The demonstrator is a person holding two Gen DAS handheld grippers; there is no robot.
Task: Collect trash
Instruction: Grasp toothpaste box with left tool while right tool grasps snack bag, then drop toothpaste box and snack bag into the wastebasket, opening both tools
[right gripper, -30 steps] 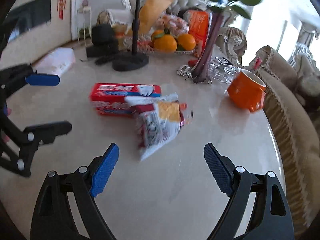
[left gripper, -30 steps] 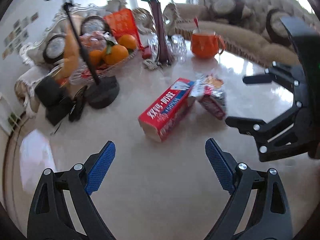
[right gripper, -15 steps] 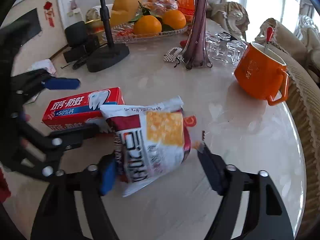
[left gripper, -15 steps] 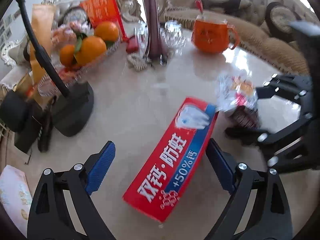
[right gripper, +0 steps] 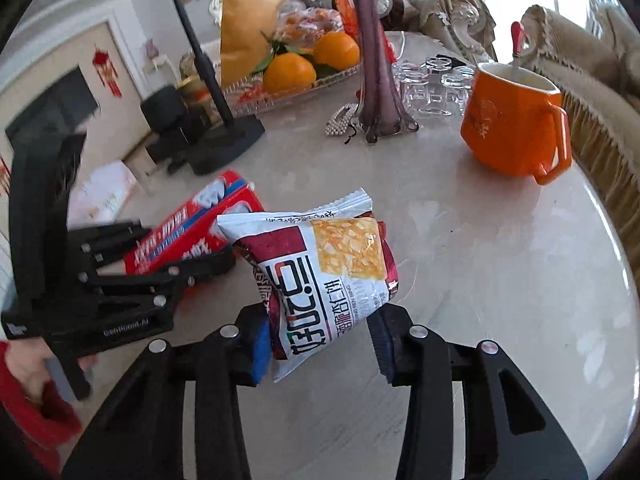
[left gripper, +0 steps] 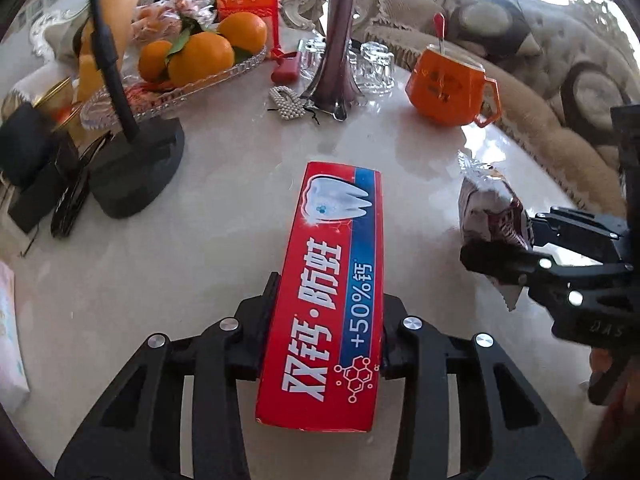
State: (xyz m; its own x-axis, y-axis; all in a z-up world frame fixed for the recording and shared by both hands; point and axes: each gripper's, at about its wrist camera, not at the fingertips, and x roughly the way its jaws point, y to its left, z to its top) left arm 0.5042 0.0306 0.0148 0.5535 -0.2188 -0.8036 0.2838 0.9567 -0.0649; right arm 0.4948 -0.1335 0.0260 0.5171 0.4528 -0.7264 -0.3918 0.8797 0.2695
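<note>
- Left wrist view, far left: black stand base [left gripper: 136, 168] and glass fruit tray [left gripper: 172, 96] with oranges [left gripper: 200, 60] in the upper left, well apart from the work.
- Left hand-held gripper [left gripper: 326, 344], lower centre: a second ago its jaws stood wide over bare bench [left gripper: 200, 260]; now they are closing, pads against both long sides of the red toothpaste box [left gripper: 336, 292].
- Box's long axis runs up the frame along the fingers; the tooth-logo end points to upper centre, toward the purple vase [left gripper: 340, 40], and the near end overhangs the jaws at the bottom.
- Meaning: first piece of trash looks secured. Whether it is clear of the bench cannot be told.
- Same view, right edge: the right hand-held gripper [left gripper: 516, 248] has the snack packet [left gripper: 488, 208] between its fingers. Orange mug [left gripper: 448, 88] sits upper right, apart.
- Right wrist view, left side: box [right gripper: 192, 236] lies slanted in the other tool, which a hand [right gripper: 24, 372] holds at lower left.
- Right hand-held gripper [right gripper: 320, 340], lower centre: open with the packet ahead a second ago; jaws now closing, blue pads pinching the packet [right gripper: 328, 272] at its lower end.
- Packet's long axis tilts from lower left to upper right, crimped seal toward upper centre.
- Judgement: both pieces gripped; lifting and carrying to a bin likely follows. No bin is visible.
</note>
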